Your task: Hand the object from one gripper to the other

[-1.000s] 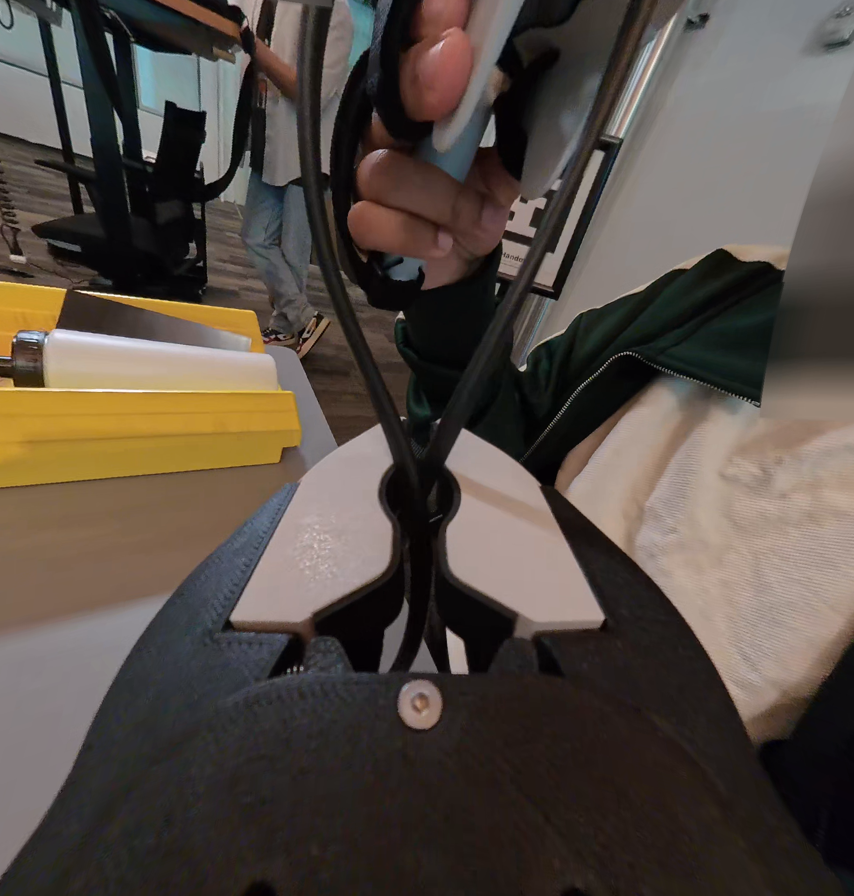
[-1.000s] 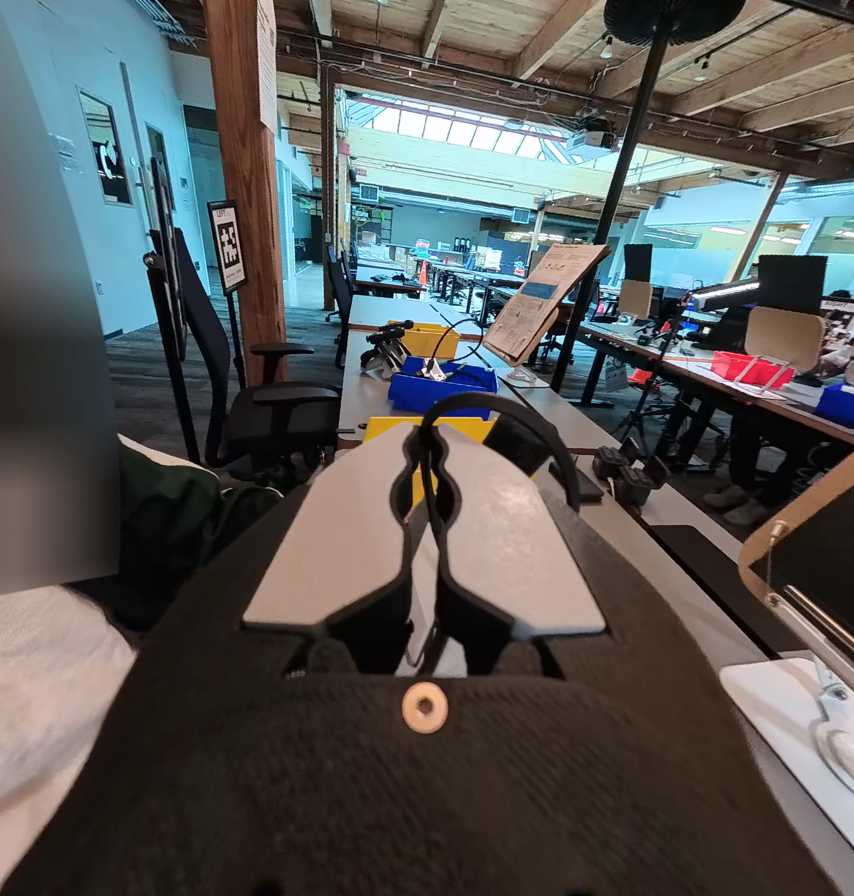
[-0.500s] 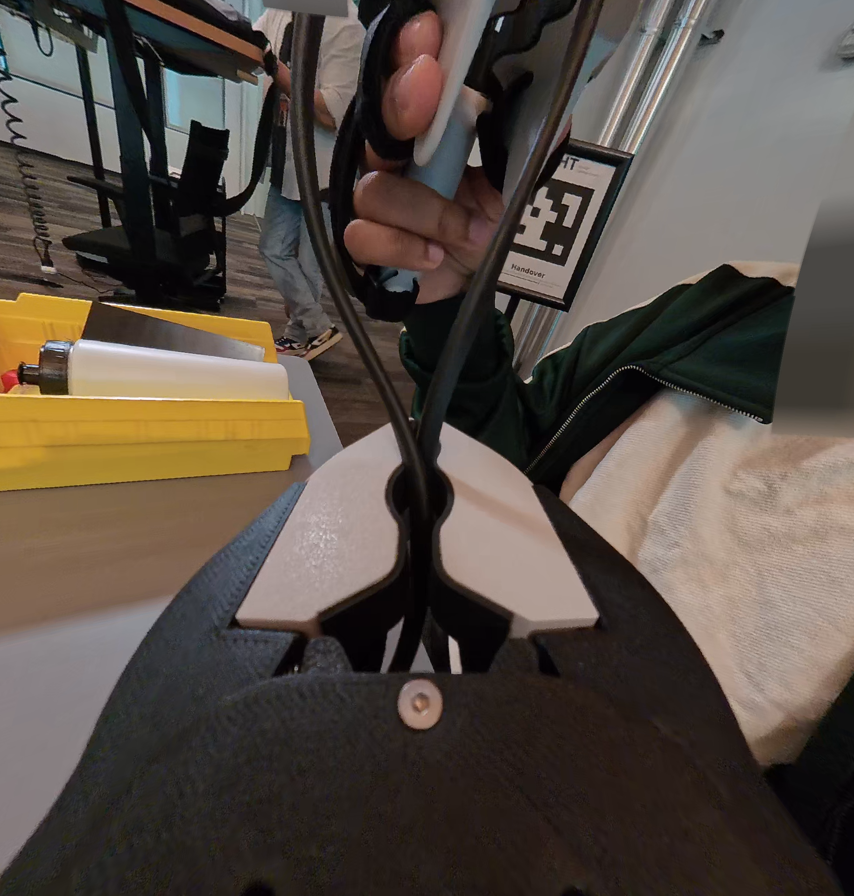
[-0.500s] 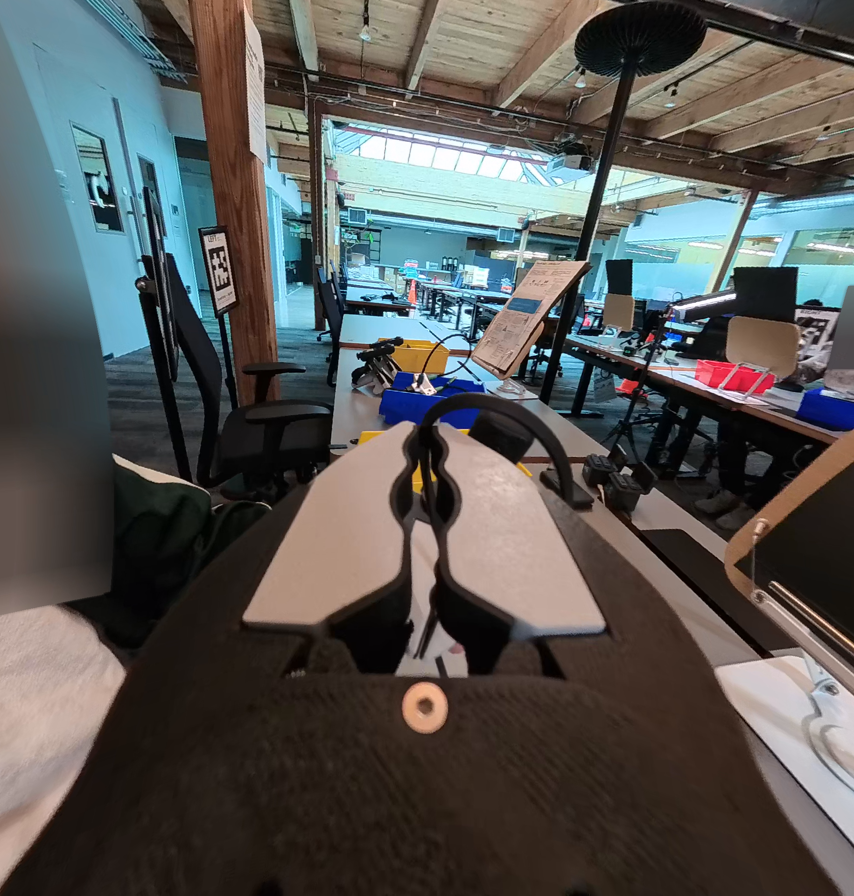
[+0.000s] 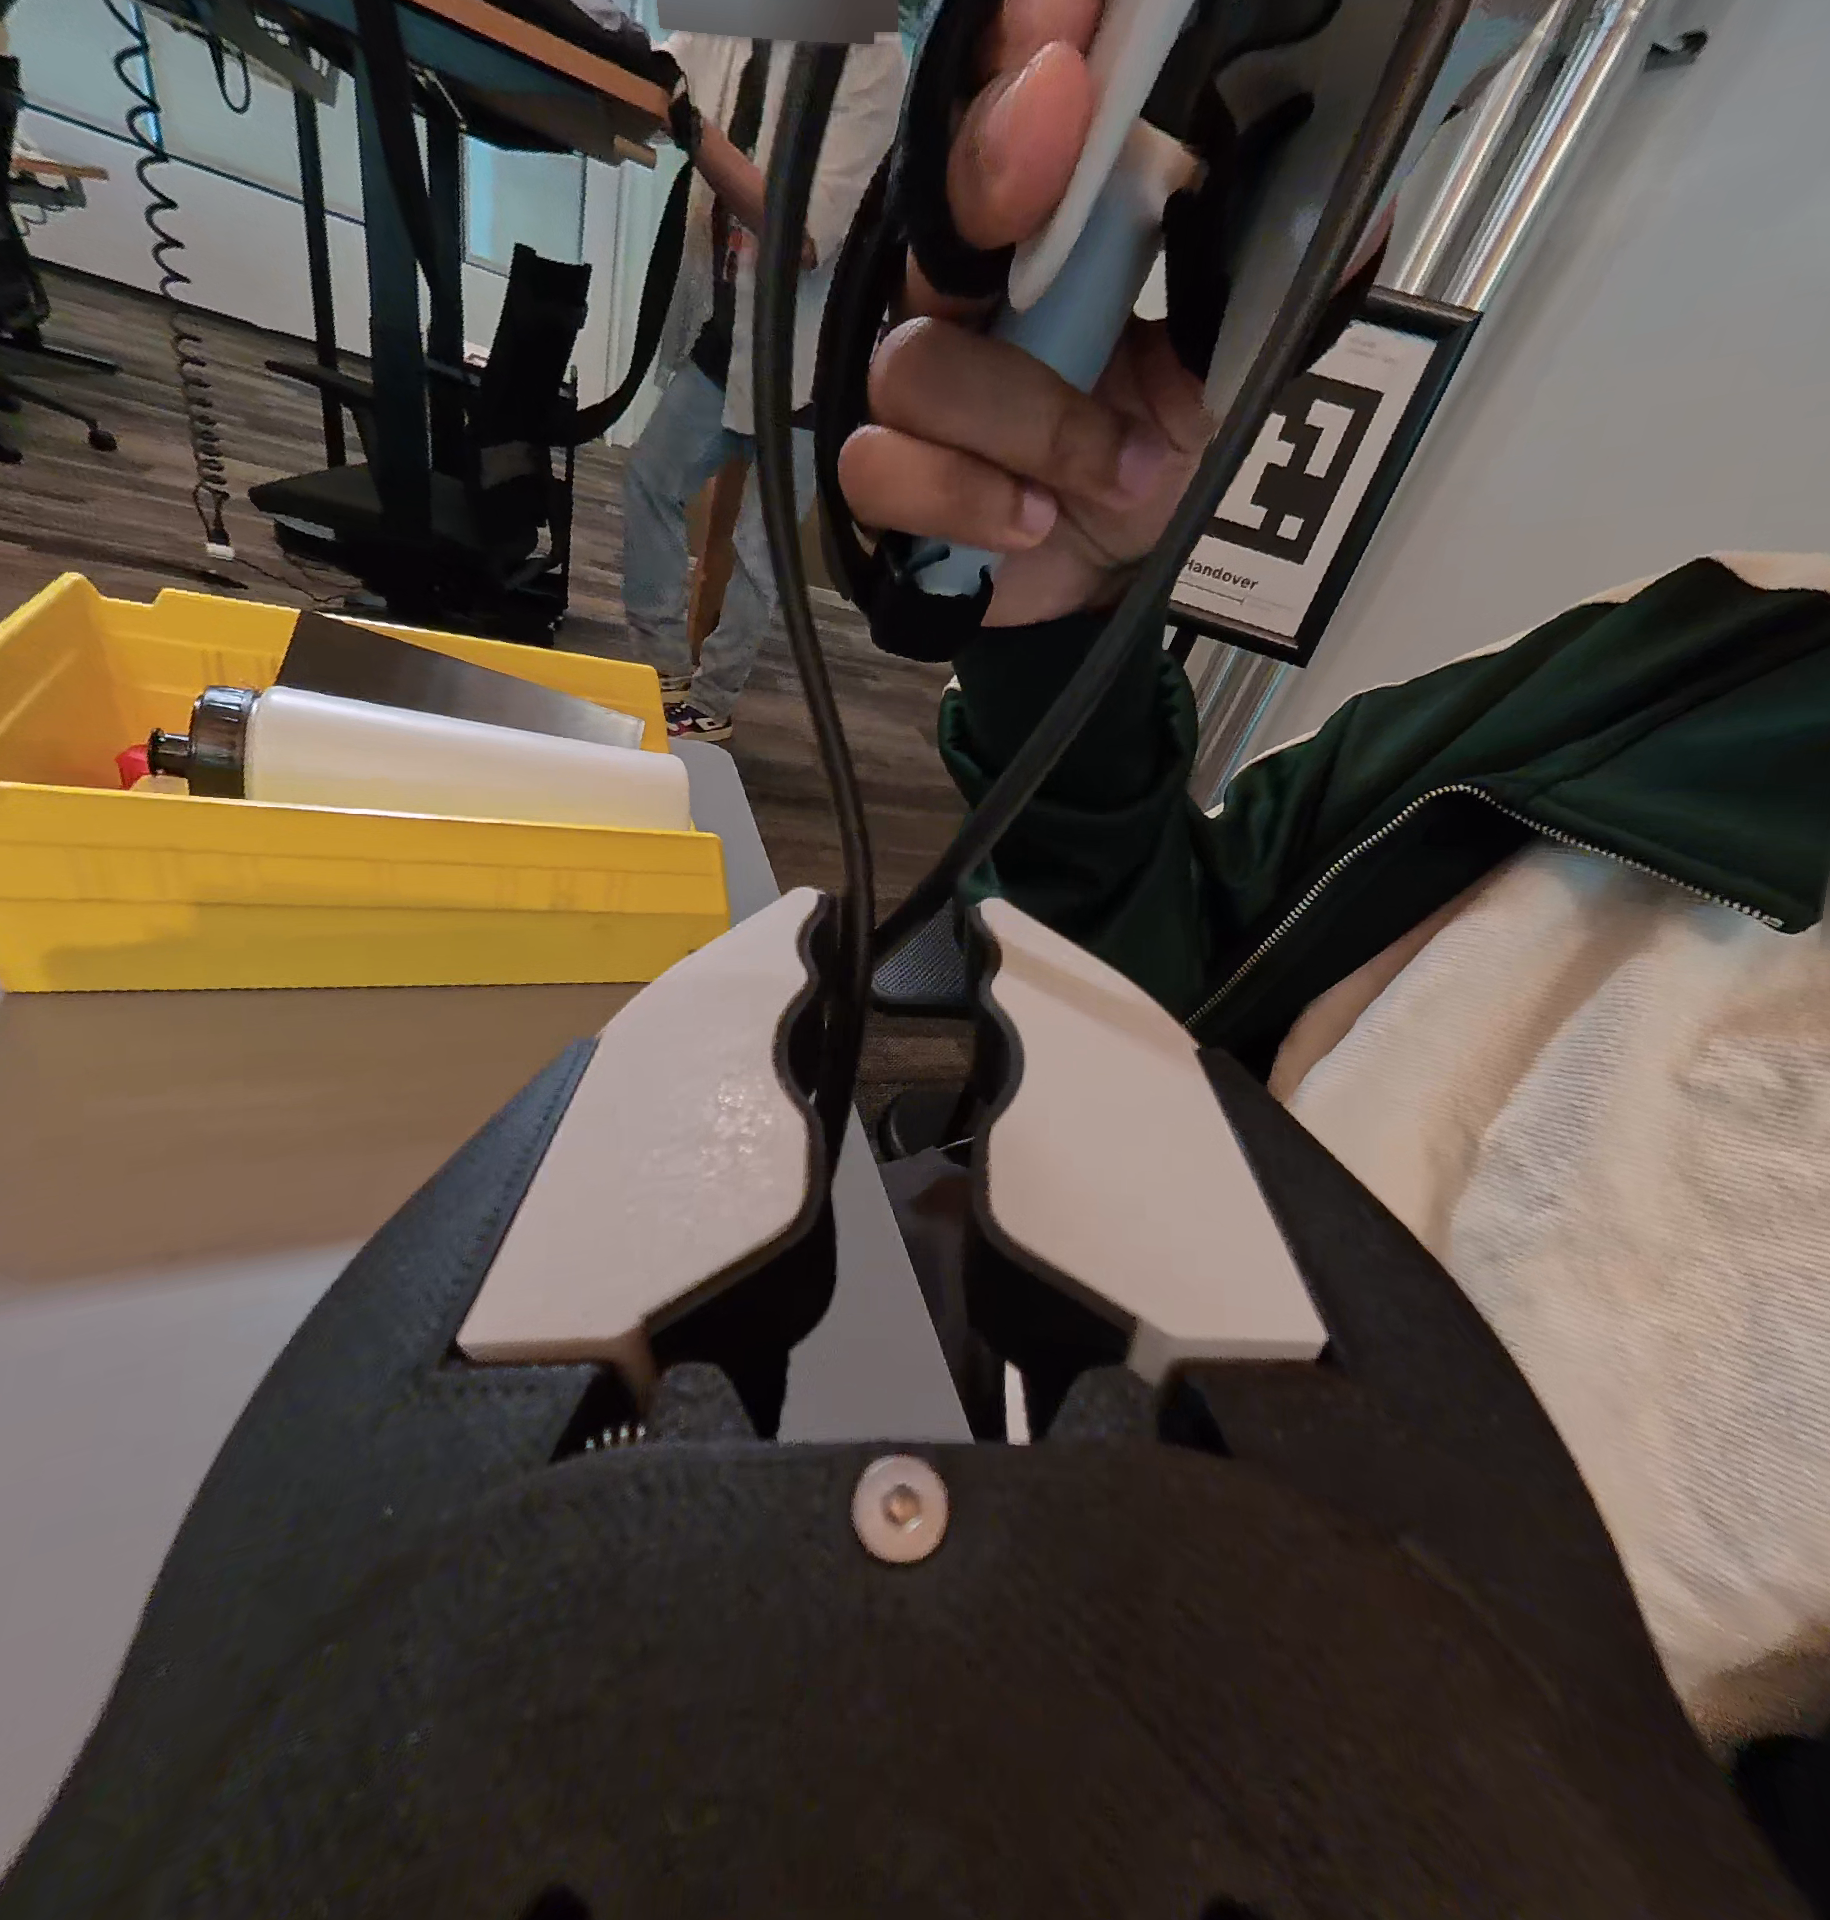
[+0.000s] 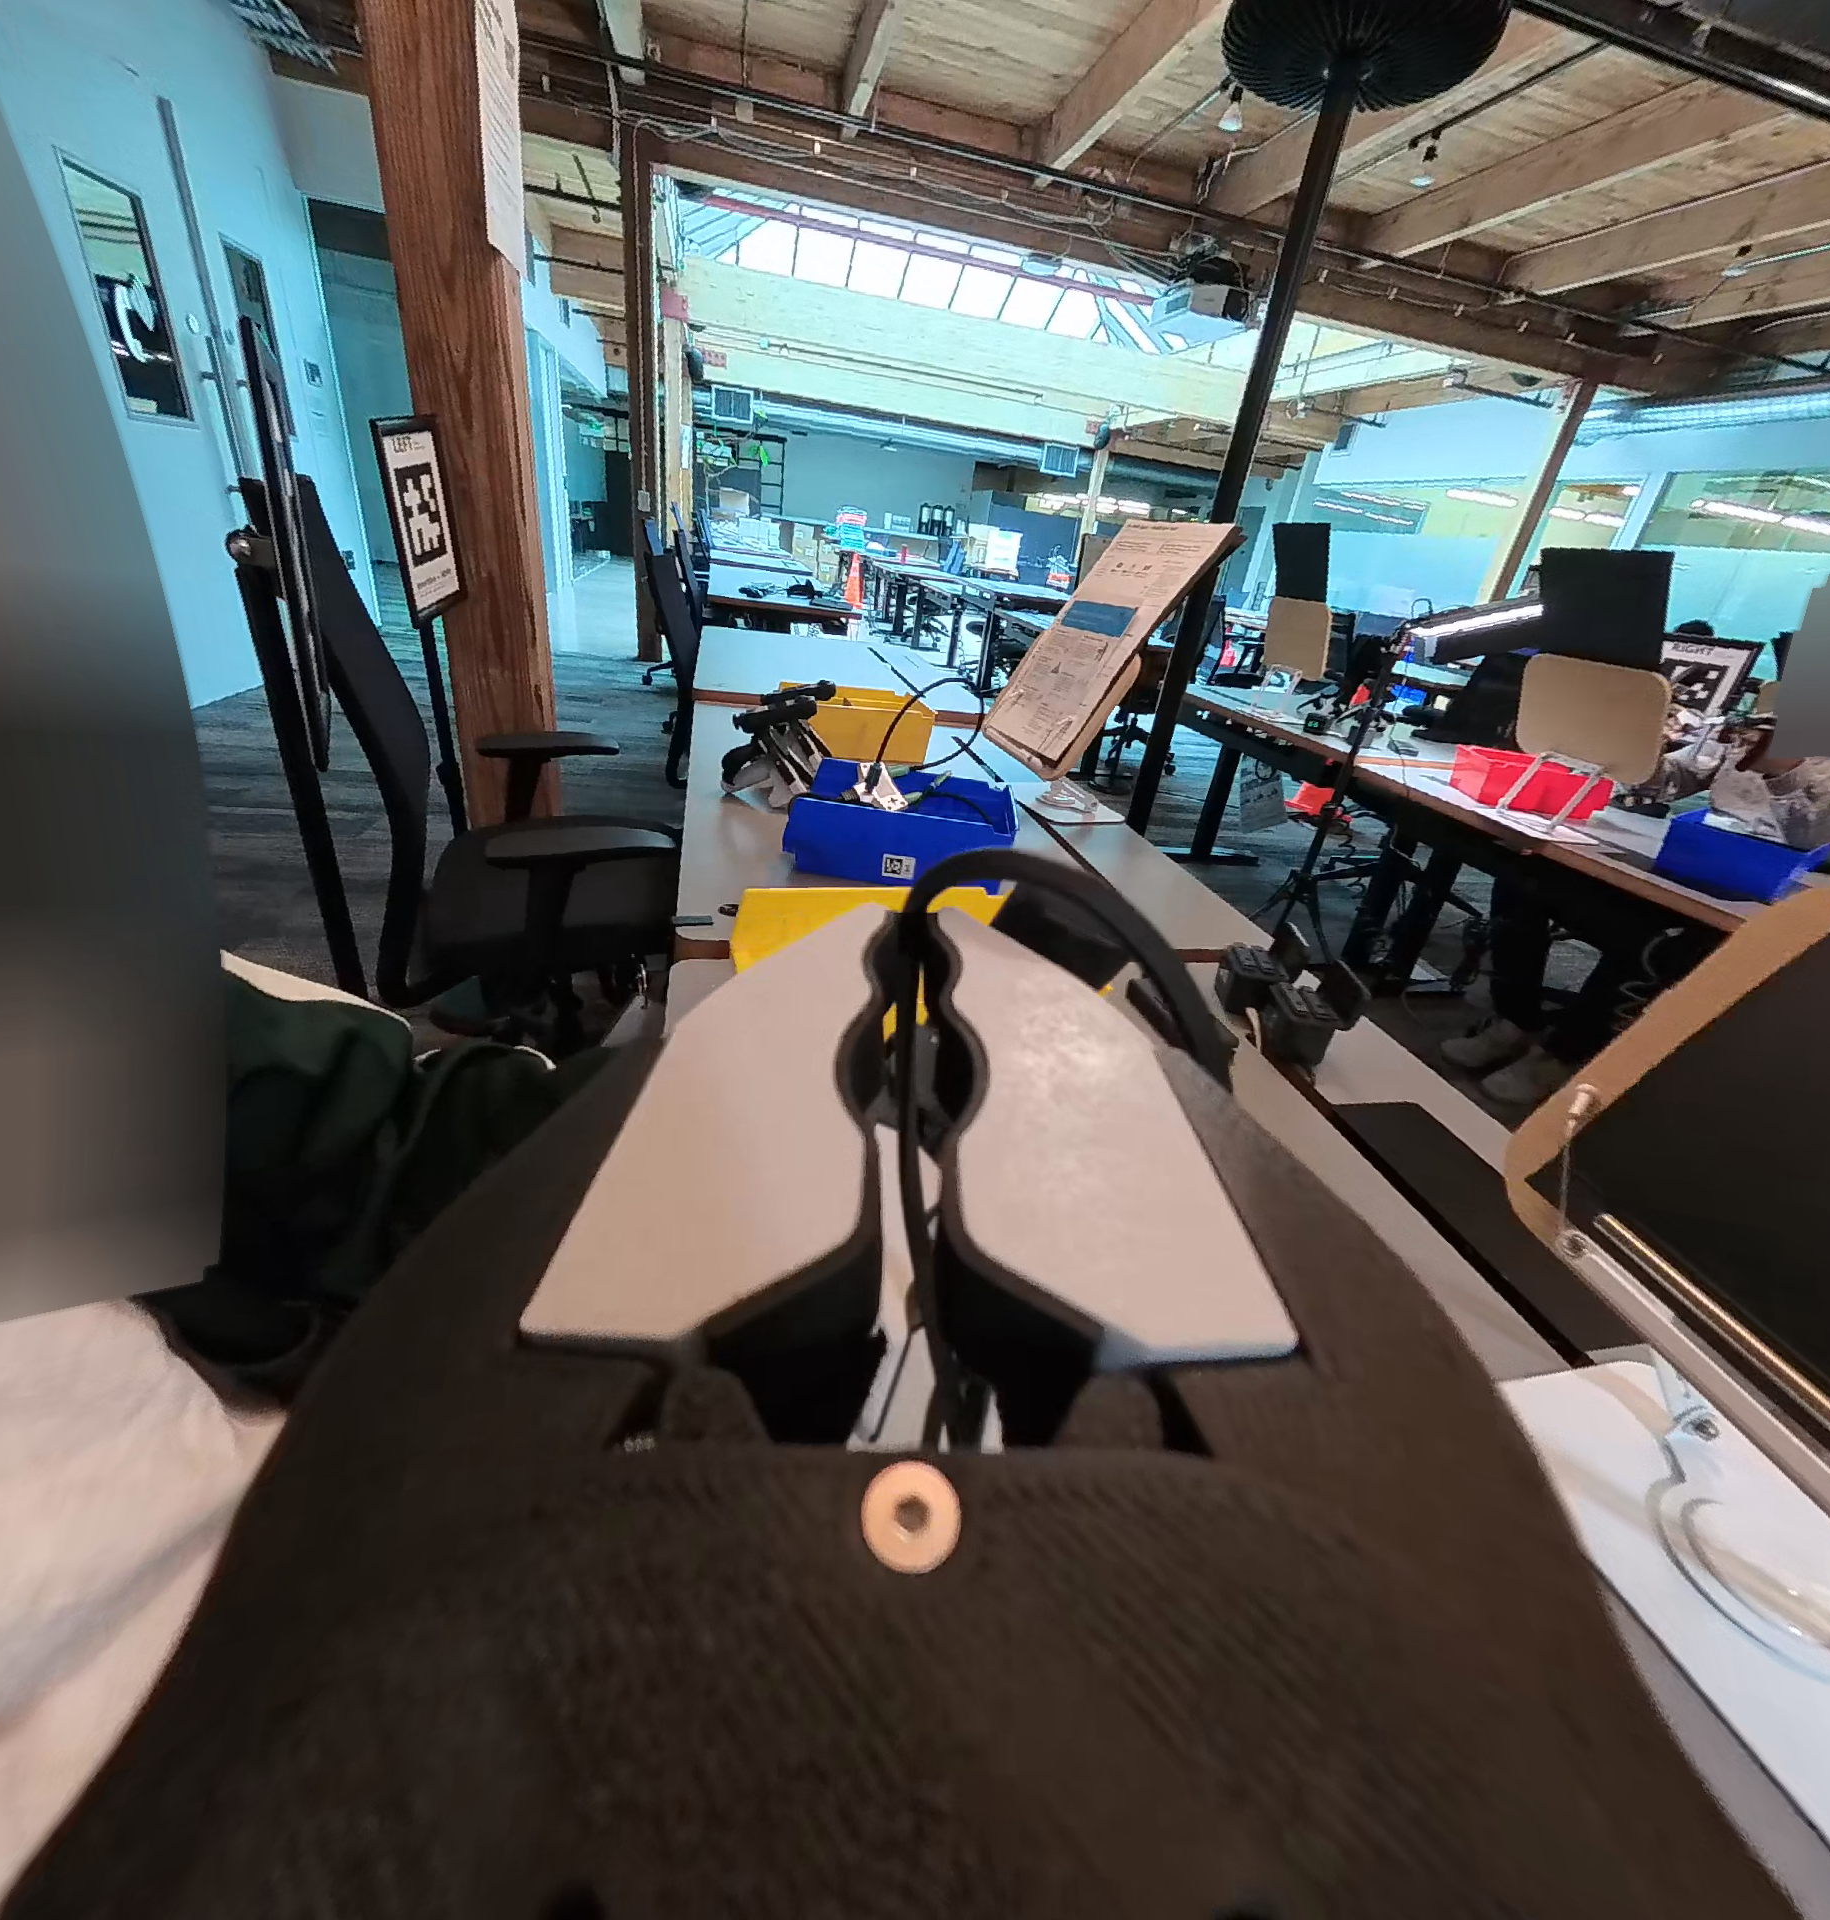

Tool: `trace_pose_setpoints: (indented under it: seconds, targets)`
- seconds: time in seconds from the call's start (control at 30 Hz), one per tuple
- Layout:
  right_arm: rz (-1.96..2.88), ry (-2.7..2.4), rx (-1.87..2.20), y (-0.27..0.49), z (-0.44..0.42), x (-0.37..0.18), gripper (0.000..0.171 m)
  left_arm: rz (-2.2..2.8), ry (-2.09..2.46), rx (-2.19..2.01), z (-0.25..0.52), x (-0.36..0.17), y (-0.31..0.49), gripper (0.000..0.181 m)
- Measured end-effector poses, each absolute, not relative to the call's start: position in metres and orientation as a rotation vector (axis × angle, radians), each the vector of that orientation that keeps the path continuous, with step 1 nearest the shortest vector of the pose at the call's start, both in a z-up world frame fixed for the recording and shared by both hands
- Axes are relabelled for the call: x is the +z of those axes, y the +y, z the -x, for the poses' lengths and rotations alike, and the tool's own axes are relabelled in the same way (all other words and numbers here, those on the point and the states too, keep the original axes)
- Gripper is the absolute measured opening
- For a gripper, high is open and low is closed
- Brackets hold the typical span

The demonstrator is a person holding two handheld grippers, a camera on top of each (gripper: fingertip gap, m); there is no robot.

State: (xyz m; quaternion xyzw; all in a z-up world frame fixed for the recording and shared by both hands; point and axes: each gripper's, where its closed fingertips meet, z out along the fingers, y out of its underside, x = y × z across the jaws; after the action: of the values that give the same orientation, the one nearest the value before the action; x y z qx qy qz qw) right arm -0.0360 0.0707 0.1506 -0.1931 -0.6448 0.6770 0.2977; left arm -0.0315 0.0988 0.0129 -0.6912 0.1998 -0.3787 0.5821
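Observation:
The object is a black cable [image 5: 778,416]. In the left wrist view my left gripper [image 5: 895,920] is open. Two strands of the cable run loosely up through the gap, one lying against the left finger [image 5: 703,1122]. They rise to my right gripper's handle [image 5: 1077,281], held by a hand [image 5: 1004,457] just above. In the right wrist view my right gripper [image 6: 916,925] is shut on the cable [image 6: 1056,883], which loops up out of the tips and arches over to the right.
A yellow bin [image 5: 319,894] holding a white bottle [image 5: 454,753] stands on the table at the left. A person's green sleeve [image 5: 1513,748] is at the right, and another person [image 5: 703,499] stands behind. A blue bin [image 6: 890,842] and an office chair [image 6: 516,883] lie ahead. About 15 centimeters separates my left fingertips from my right.
My left gripper's jaws have opened off the cable they were shut on. My right gripper stays shut on the cable and has shifted only slightly.

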Motion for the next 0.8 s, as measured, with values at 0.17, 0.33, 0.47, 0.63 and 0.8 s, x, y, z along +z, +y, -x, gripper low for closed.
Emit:
trace_pose_setpoints:
  seconds: [0.17,0.33,0.47,0.63,0.8]
  targets:
    - [0.513,-1.709,1.733,0.071,0.038,0.150,0.004,1.623,0.465,-0.864,0.024,0.008,0.107,0.014]
    - [0.522,-1.695,1.703,0.074,0.038,0.151,0.004,1.626,0.467,-0.849,0.022,0.008,0.108,0.010]
    - [0.542,-1.666,1.742,0.078,0.038,0.154,0.006,1.616,0.441,-0.840,0.025,0.015,0.107,0.006]
    - [0.574,-1.625,1.754,0.085,0.043,0.155,0.014,1.597,0.405,-0.816,0.033,0.021,0.105,0.005]
    - [0.591,-1.596,1.763,0.088,0.045,0.157,0.027,1.545,0.319,-0.812,0.048,0.032,0.104,0.005]
